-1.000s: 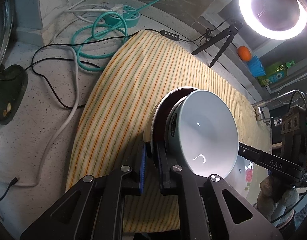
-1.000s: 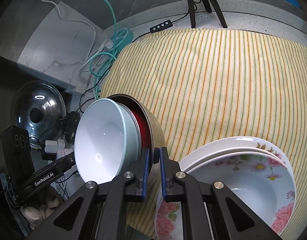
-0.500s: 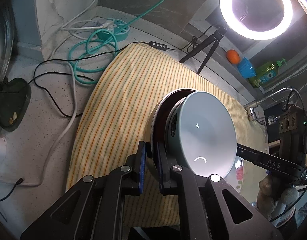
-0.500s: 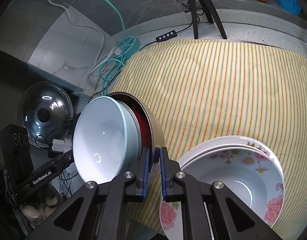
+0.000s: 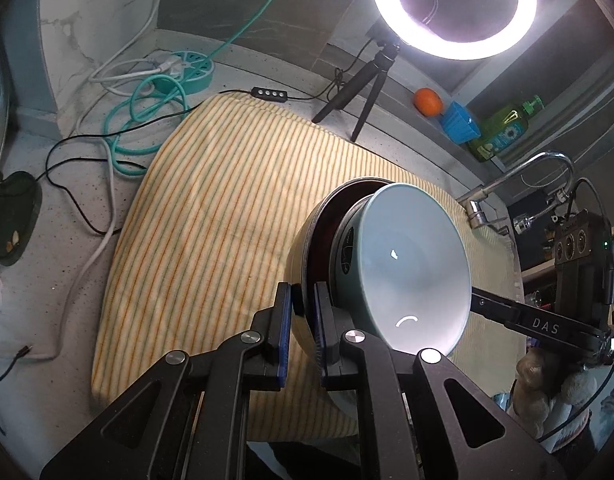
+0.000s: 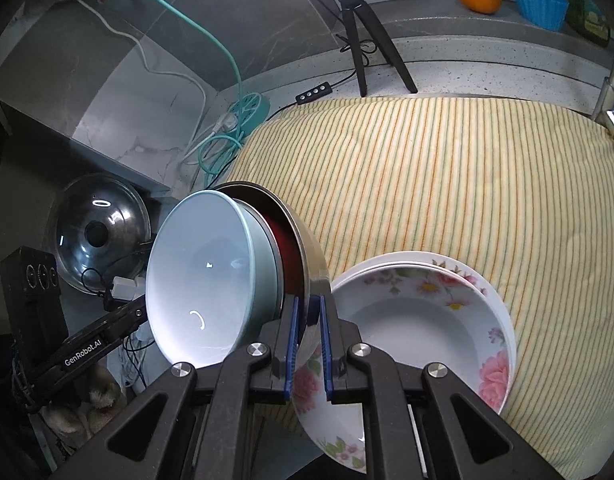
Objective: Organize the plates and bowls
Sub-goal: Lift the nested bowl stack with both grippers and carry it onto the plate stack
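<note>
Bowls nested: pale blue bowl inside steel bowl, above the striped cloth. Left wrist view: left gripper clenched on the steel rim. Right wrist view: right gripper pinches the opposite rim; floral plates just beside. Stack likely heavy, slick, ceramic fragile; rim grips on both sides look right.

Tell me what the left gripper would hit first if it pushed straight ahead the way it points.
The left gripper is already shut on the metal bowl's rim; beyond that lies the striped cloth, though depth is unclear.
</note>
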The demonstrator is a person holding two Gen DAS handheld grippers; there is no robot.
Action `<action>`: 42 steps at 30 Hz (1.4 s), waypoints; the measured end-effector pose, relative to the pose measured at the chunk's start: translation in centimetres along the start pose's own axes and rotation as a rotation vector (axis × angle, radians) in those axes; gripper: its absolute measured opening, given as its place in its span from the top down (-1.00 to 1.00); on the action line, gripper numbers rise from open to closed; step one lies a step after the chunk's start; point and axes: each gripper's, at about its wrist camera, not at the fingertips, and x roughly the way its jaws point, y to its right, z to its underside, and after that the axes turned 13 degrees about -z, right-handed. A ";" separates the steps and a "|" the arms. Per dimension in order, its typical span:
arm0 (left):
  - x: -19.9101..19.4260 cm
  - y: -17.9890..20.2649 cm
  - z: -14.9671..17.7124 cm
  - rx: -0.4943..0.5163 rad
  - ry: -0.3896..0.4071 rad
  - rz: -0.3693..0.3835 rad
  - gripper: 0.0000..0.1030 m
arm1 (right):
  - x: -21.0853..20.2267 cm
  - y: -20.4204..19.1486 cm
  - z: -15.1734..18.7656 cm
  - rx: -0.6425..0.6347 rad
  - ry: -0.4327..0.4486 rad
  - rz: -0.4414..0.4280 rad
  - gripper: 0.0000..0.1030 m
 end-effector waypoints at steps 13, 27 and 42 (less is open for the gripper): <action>0.9 5.0 2.1 0.051 -0.031 0.031 0.82 | -4.3 3.6 2.3 0.049 0.032 0.032 0.81; 2.2 7.3 4.0 0.075 -0.079 0.030 0.82 | -5.7 6.5 4.4 0.087 0.022 0.055 0.81; 3.3 8.1 4.8 0.084 -0.101 0.013 0.82 | -5.2 8.0 5.3 0.112 0.005 0.068 0.81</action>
